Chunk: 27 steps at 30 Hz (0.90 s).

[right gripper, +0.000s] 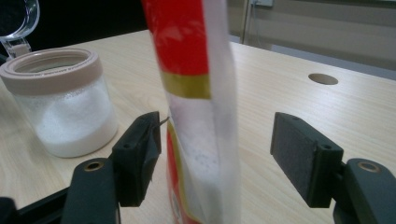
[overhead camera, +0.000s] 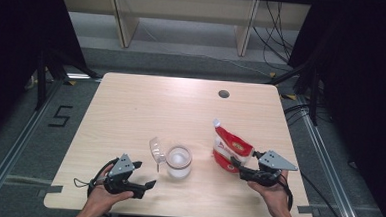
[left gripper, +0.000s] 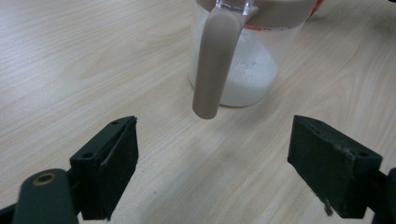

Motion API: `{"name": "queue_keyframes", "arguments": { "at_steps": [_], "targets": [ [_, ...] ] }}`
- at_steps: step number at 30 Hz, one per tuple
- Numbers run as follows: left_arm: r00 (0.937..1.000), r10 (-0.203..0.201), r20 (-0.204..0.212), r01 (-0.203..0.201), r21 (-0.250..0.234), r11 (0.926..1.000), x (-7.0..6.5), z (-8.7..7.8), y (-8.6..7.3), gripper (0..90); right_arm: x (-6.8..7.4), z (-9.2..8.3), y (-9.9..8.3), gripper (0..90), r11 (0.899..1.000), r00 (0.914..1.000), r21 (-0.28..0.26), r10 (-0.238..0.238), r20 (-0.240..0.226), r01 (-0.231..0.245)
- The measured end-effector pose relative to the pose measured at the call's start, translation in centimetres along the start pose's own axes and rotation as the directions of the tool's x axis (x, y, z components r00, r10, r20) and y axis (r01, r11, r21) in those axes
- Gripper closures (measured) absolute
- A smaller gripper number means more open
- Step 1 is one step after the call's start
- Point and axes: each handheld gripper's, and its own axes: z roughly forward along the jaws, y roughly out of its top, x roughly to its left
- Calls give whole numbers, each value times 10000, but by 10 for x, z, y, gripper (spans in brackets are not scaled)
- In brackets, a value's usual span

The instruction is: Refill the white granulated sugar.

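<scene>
A: Status on the pour?

B: Looks mostly done, my read. Jar (overhead camera: 179, 161) has white powder in the bottom, lid (overhead camera: 156, 149) flipped open. Pouch (right gripper: 198, 112) stands upright between the right gripper (right gripper: 217, 151) jaws, which are spread and not pressing it. Left pad near it, right pad well clear.

A: Left side?

B: Left gripper (left gripper: 212, 165) gaping wide, nothing in it. Jar handle (left gripper: 215, 65) hangs just ahead, between the jaws' line.

A: Remaining?

B: Back right off the pouch, shut the lid.
</scene>
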Motion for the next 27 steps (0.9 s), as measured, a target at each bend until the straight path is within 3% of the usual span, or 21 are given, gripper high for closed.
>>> {"name": "queue_keyframes", "arguments": {
  "at_steps": [1,2,6,7,8,9,14,15,18,27],
  "targets": [
    [10000,15,0,-15,5,10000,0,0,0,159,-2,-1,0,319,9994,9993,-59,-351,118,352],
    [10000,-69,2,69,-65,10000,0,0,0,159,0,-2,0,312,10000,10000,-16,78,-50,-78],
    [10000,-46,27,46,-20,10000,0,0,0,158,0,-10,-1,289,9999,9998,151,-77,210,74],
    [10000,47,37,-47,58,10000,1,0,0,158,2,-11,-2,280,9993,9993,220,311,214,-316],
    [10000,49,33,-49,58,10000,1,0,0,158,-1,-12,-2,278,9997,9998,157,178,131,-180],
    [10000,46,-16,-46,76,10000,0,0,0,158,1,-14,-2,273,9984,9985,260,497,241,-503],
    [10000,-17,-27,17,28,10000,0,0,0,158,2,-18,-3,208,9991,9995,331,273,146,-278],
    [9998,160,-100,-158,199,9997,1,-1,0,158,4,-19,-3,197,9979,9985,398,504,198,-511],
    [10000,-44,-10,44,76,10000,0,0,0,158,4,-21,-3,162,9980,9993,524,351,132,-358],
    [9999,-146,25,146,-13,9999,-1,2,0,158,8,-24,-5,153,9954,9996,930,202,191,-219]
  ]
}}
